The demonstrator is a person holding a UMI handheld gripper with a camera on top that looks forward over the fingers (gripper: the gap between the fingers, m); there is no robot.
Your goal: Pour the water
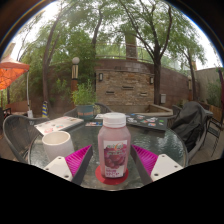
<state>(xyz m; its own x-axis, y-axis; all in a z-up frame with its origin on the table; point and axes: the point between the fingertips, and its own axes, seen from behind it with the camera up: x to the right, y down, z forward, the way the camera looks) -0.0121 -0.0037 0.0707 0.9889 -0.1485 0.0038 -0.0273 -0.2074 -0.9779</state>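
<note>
A clear bottle with a pink fruit label and a pale pink cap stands upright on a red coaster on a round glass table. My gripper is open, and the bottle stands between its fingers. The magenta pads sit on either side of it with a small gap at each. A white mug stands on the table just left of the left finger.
A booklet lies on the table's far left. Metal chairs stand at the left and right. Beyond are a potted plant, a stone wall, trees and an orange umbrella.
</note>
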